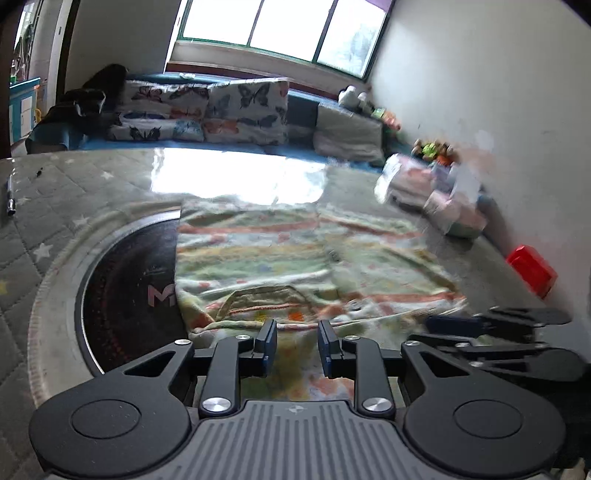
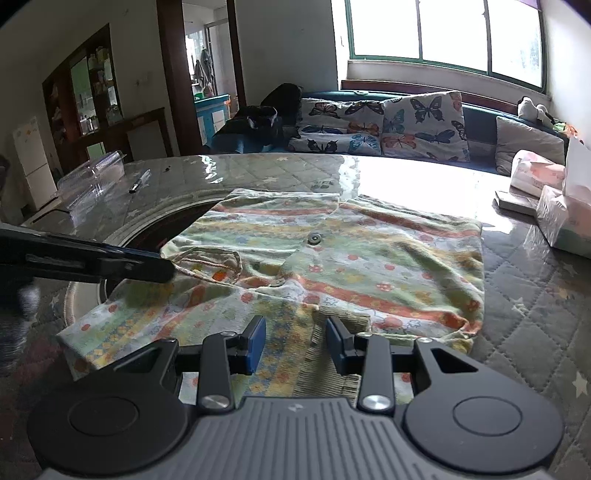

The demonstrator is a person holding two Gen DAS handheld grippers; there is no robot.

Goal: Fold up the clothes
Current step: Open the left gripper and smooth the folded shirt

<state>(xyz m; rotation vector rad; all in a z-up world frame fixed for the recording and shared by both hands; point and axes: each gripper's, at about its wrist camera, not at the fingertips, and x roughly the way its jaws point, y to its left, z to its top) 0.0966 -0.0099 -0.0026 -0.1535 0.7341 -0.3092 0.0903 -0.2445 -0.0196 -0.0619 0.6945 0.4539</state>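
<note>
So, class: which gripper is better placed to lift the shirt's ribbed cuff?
Right. The right gripper is open directly over the ribbed cuff; the left gripper sits near the collar.

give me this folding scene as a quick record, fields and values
garment: striped floral shirt, lying flat, partly folded, snap button showing
surface: quilted table cover under clear plastic
under garment: round black cooktop set in the table, partly covered by the shirt
left gripper: open, over the shirt's near edge by the collar
right gripper: open, over the shirt's near hem
left of shirt: pen, clear plastic container
right of shirt: tissue packs, red box
background: butterfly cushions, window
</note>
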